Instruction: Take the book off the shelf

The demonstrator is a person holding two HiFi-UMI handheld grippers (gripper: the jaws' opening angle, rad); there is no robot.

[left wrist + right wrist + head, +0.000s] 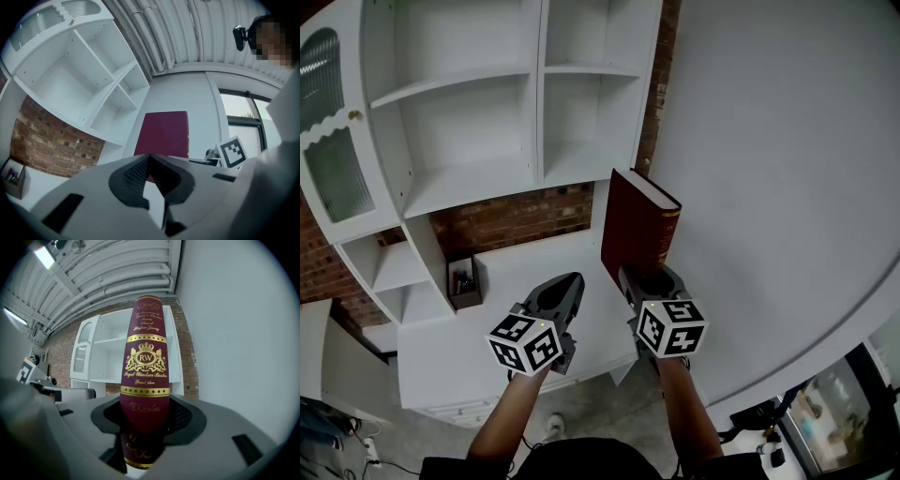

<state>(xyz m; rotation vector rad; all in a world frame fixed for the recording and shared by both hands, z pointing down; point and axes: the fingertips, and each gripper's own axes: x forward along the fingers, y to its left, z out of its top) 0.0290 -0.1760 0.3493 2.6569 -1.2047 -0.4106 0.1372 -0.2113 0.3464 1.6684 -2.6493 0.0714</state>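
Right claw is clamped on the maroon book, its long axis running straight out from the grip, clear of the white shelf unit. Left claw sits alongside, pinched together and empty.

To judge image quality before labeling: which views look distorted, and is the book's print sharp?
Both gripper views: strong fisheye, black corners; in the left gripper view the shelf unit bends. Right gripper view: book print sharp above, blurred low between the jaws. Head view: even light.
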